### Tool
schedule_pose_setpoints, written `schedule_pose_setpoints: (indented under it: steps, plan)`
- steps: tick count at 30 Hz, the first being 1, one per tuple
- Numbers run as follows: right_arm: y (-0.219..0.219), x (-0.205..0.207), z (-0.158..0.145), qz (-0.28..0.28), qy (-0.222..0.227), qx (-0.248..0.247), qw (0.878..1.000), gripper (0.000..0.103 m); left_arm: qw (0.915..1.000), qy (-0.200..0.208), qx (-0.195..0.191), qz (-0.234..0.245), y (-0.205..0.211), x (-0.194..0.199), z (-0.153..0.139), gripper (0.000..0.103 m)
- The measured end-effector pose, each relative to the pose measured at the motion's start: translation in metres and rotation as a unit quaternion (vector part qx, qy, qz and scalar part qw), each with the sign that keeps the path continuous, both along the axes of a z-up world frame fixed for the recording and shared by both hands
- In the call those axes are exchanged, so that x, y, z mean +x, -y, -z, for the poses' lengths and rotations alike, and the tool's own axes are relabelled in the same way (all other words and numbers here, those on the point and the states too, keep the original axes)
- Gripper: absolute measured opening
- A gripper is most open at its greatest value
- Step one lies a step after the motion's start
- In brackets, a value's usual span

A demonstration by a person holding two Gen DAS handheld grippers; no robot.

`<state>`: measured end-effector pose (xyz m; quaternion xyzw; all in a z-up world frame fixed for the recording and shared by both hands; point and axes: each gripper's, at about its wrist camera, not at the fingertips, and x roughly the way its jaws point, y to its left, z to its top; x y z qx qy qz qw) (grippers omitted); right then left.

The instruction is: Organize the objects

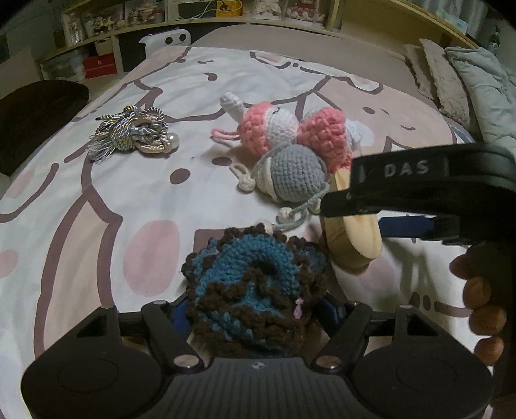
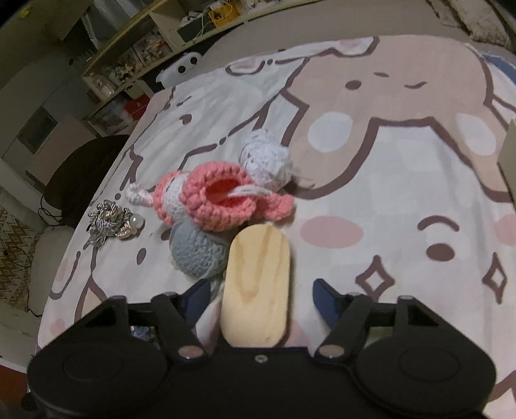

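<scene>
My left gripper is shut on a blue and brown crochet piece, held just above the bed. My right gripper is open, its fingers either side of a pale wooden oval tray that lies on the bed; the tray and the right gripper also show in the left wrist view. Just beyond the tray lie a pink and white crochet toy, a grey crochet ball and a white crochet piece. A tasselled cord bundle with a pearl lies far left.
The bed has a cartoon-print cover. Grey folded bedding lies at the far right. Shelves with boxes and figures stand behind the bed. A dark round seat is beside the bed's left edge.
</scene>
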<state>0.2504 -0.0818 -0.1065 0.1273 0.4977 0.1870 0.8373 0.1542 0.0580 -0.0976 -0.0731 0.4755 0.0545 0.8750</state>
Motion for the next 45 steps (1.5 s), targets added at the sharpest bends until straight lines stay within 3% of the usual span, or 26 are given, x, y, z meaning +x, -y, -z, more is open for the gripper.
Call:
schedule_pose_setpoints:
  steps: [4,13,14,16,21,33,45]
  plan:
    - [-0.005,-0.001,0.002,-0.006,-0.004,-0.01,1.0,0.047,1.0,-0.002,-0.007,0.001,0.004,-0.002,-0.001,0.078]
    - [0.011,-0.009,-0.01,-0.008,0.01,-0.019,1.0,0.046,1.0,-0.004,-0.007,-0.003,0.004,0.001,0.002,0.076]
    - [0.013,-0.011,-0.011,-0.007,0.011,-0.019,1.0,0.046,1.0,-0.002,-0.009,-0.004,0.003,0.001,0.002,0.075]
    - [0.017,-0.013,-0.012,-0.007,0.013,-0.023,1.0,0.046,0.9999,0.0,-0.009,-0.007,0.001,0.001,0.0,0.058]
    - [0.023,-0.024,-0.014,-0.011,0.016,-0.03,0.999,0.045,0.9995,0.018,-0.02,-0.015,-0.003,-0.001,-0.009,0.049]
    - [0.04,-0.048,-0.04,-0.011,0.056,-0.045,0.997,0.045,0.9972,0.06,-0.04,-0.017,-0.006,-0.007,-0.033,0.048]
    - [0.08,-0.081,-0.081,0.009,0.105,-0.047,0.993,0.045,0.9926,0.109,-0.051,0.017,0.009,-0.021,-0.076,0.048]
